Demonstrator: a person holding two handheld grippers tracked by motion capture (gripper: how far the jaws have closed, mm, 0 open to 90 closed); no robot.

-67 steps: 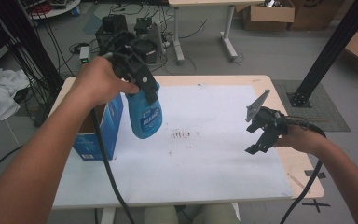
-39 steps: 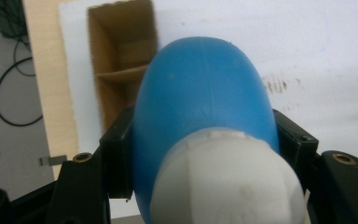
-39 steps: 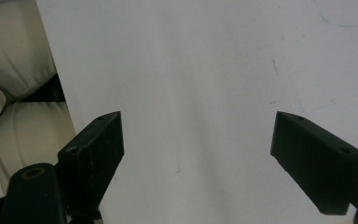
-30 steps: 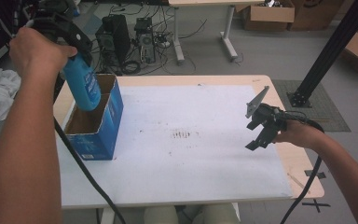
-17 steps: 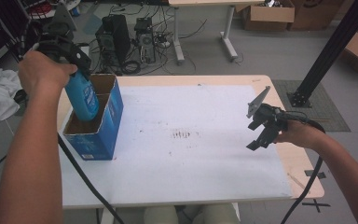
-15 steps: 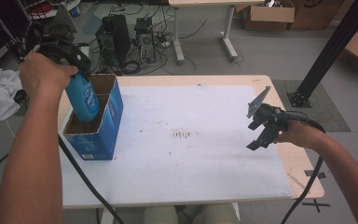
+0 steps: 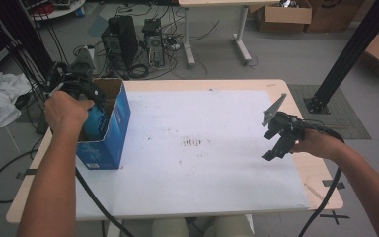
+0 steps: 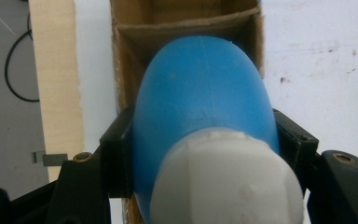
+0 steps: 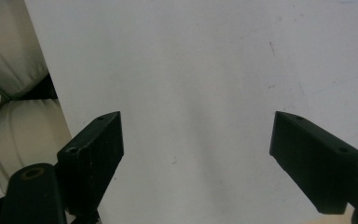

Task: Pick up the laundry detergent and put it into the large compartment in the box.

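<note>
Looking like lab or workshop: computer towers (image 7: 134, 40) and cables (image 7: 39, 64) sitting upper left, cardboard boxes (image 7: 282, 15) lying upper right.

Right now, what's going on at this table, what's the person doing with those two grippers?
A person is lowering a blue plastic bottle with a white cap into an open blue cardboard box at the left side of the white-topped table. The left gripper is clamped on the bottle, which is partly inside the box. The right gripper hovers open and empty above the table's right side.
</note>
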